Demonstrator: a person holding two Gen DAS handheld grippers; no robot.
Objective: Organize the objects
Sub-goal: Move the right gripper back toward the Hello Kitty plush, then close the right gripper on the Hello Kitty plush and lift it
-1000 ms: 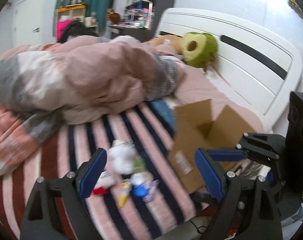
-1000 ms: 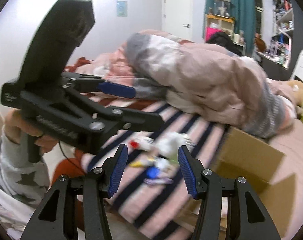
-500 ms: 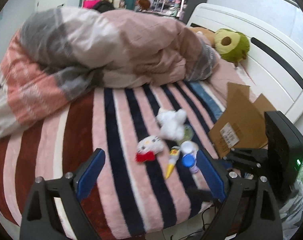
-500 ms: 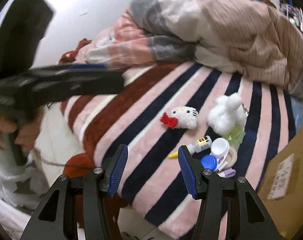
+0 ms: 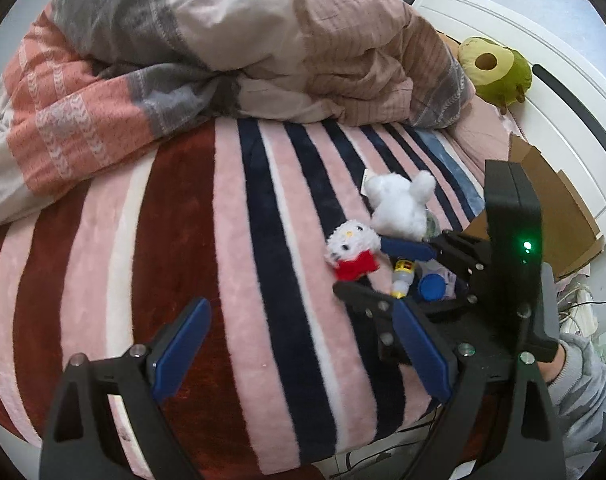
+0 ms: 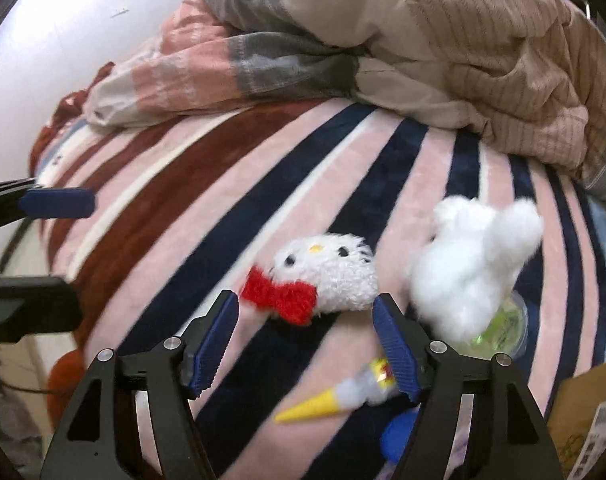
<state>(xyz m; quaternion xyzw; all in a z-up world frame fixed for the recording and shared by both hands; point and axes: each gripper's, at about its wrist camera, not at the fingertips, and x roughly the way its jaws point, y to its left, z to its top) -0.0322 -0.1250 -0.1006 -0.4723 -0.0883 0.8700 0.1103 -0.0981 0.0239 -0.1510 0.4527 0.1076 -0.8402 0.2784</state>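
Striped pink, navy and maroon fleece blanket point(image 5: 231, 240) covers bed; left claw point(image 5: 299, 350) spread wide, nothing between pads, over bare blanket. White cat-face plush with red bow point(image 6: 323, 276) lies mid-blanket; right claw point(image 6: 305, 344) opening, plush just ahead of its tips, untouched. Fluffy white plush point(image 6: 471, 268) beside it on right, yellow-tipped glue bottle point(image 6: 343, 396) near, cardboard box point(image 5: 563, 220) far right

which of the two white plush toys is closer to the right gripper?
The white cat-face plush with the red bow, just beyond the opening right gripper. The plain fluffy white plush lies further right, outside its jaws.
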